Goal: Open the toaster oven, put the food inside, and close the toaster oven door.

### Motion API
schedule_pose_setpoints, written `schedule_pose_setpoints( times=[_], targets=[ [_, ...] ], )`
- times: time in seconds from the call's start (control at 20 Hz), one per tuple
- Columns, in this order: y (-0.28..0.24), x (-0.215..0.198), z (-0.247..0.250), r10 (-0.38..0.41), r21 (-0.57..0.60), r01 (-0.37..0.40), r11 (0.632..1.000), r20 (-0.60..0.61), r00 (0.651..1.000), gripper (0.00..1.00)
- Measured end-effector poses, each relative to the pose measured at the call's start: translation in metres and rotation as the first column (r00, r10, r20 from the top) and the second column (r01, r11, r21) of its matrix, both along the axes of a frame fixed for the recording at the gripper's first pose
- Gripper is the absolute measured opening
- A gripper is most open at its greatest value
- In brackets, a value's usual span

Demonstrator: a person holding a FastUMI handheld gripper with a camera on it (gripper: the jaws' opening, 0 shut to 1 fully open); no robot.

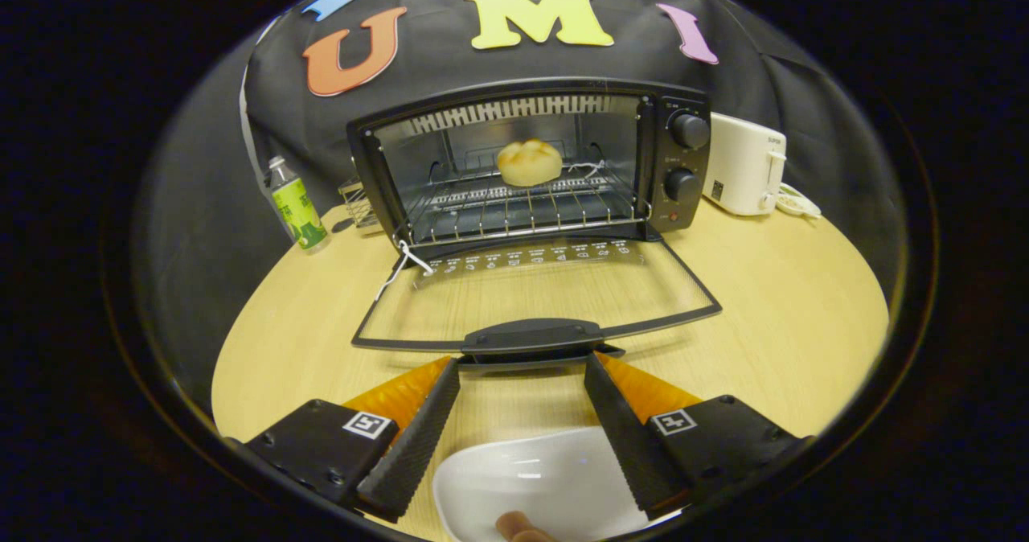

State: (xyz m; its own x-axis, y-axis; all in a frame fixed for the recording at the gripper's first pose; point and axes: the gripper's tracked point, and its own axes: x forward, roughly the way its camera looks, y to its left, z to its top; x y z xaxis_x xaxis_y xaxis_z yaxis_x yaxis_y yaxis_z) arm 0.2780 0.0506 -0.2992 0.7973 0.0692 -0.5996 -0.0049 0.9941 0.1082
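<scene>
A black toaster oven (675, 164) stands at the back of the wooden table with its glass door (530, 297) folded down flat toward me. A pale bread roll (529, 162) rests on the wire rack (514, 208) inside the oven. My gripper (522, 365) is open, its fingertips just under and on either side of the door's black handle (532, 337), with nothing pressed between them. A white dish (539, 478) lies on the table between the fingers, close to me, with a brown sausage-like piece (518, 526) at its near rim.
A green-labelled bottle (296, 204) stands left of the oven, with a small wire rack (358, 204) behind it. A white toaster (744, 164) and a coiled cord (796, 202) sit to the oven's right. Bare tabletop (788, 309) lies right of the door.
</scene>
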Motion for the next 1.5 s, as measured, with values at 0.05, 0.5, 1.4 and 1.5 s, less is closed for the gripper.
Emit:
schedule_pose_setpoints(
  times=[0.05,0.5,1.4,1.5],
  targets=[
    [0.000,-0.001,0.001,-0.005,0.003,0.005,1.000,-0.011,1.000,1.00],
    [0.002,0.000,0.034,-0.011,-0.020,0.011,1.000,0.031,0.999,1.00],
    [0.008,0.035,0.116,0.007,-0.061,0.016,0.998,0.368,0.930,1.00],
    [0.007,0.045,0.127,0.037,-0.069,-0.009,0.998,0.421,0.906,1.00]
  ],
)
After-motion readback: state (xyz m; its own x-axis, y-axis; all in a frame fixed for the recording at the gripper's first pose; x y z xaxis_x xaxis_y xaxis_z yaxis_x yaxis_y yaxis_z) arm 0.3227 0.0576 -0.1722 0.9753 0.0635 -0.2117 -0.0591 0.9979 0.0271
